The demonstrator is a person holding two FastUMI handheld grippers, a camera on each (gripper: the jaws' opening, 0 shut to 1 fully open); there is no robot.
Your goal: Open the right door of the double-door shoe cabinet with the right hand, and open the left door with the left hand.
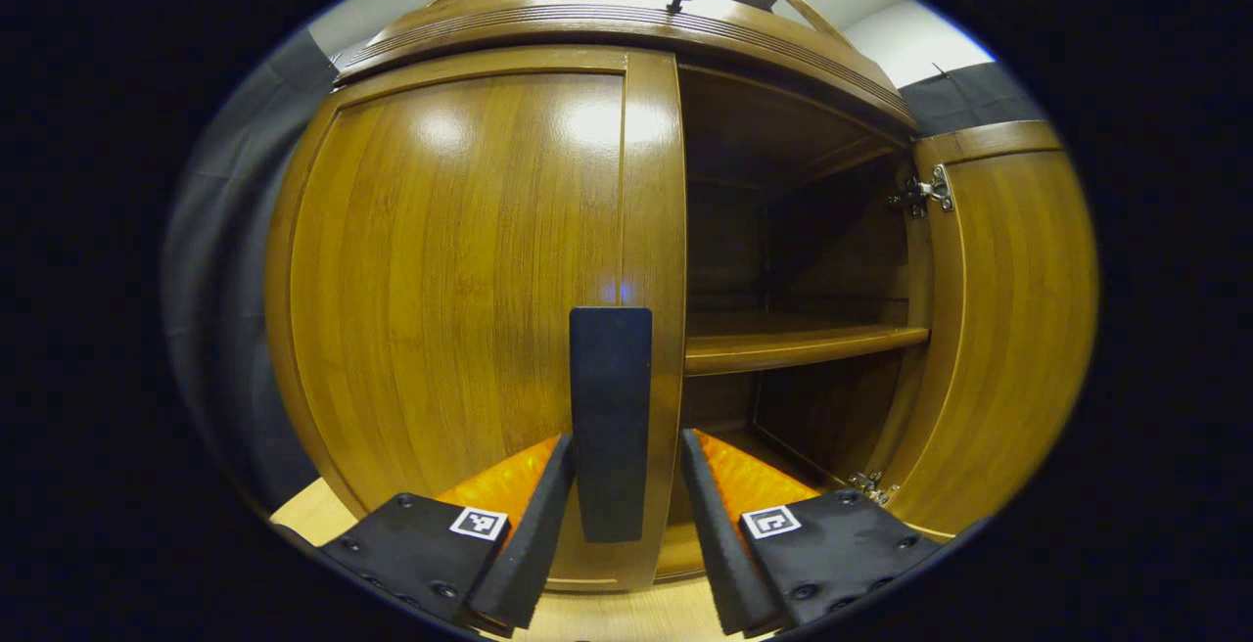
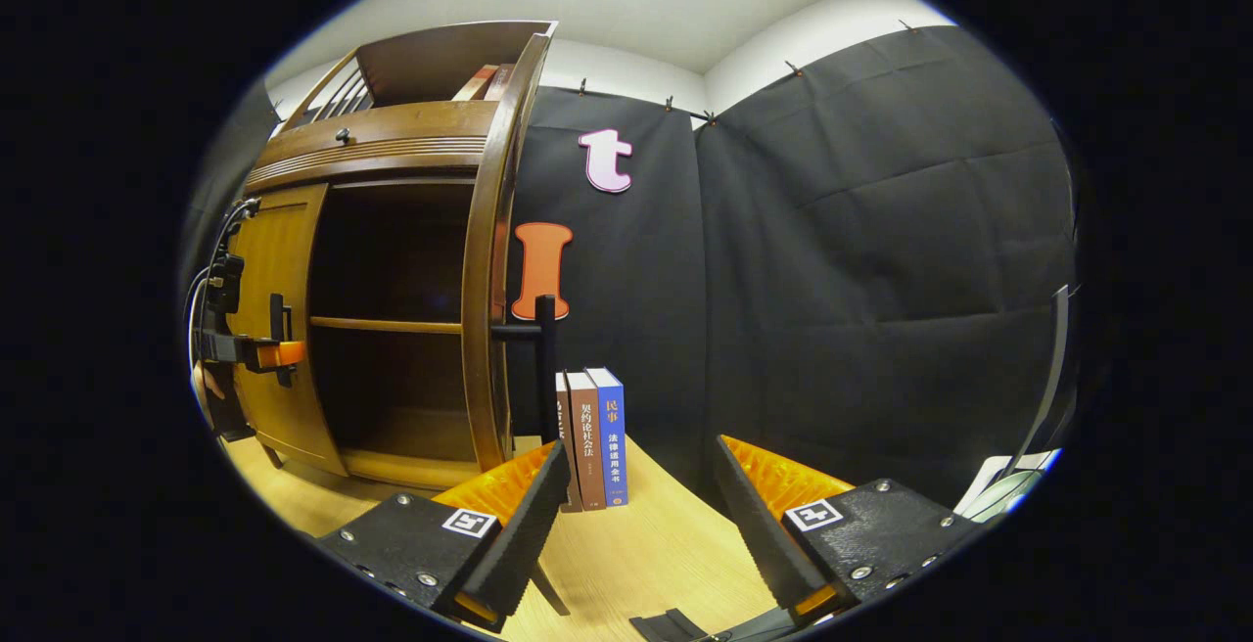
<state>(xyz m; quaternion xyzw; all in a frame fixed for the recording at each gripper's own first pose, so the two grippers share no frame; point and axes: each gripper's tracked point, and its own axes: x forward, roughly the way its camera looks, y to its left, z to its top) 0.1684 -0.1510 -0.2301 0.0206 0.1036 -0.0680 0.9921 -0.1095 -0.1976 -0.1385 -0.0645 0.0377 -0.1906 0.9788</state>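
One shoe cabinet [image 1: 548, 25] on the desk [image 2: 636, 544], two doors. Right door [image 1: 1008, 329] swung fully out, two hinges [image 1: 925, 194] showing on its inner edge; in the right gripper view it stands edge-on with its handle [image 2: 544, 368] sticking out toward the wall. Left door [image 1: 450, 280] looks closed, flush against the frame, free edge at the cabinet's middle. One shelf [image 1: 798, 341] inside, compartments above and below it dark. One small knob [image 1: 675, 1] on the top band. Three books [image 2: 592, 436] upright on the desk just beside the open door, more on the cabinet top.

Left tool [image 1: 615, 515] has fingers apart, straddling the left door's handle [image 1: 611, 417]; gaps on both sides, no contact I can see. Right tool [image 2: 636, 515] spread, gripping nothing, over bare desk, well apart from the open door. Open room to its right up to the black cloth wall.
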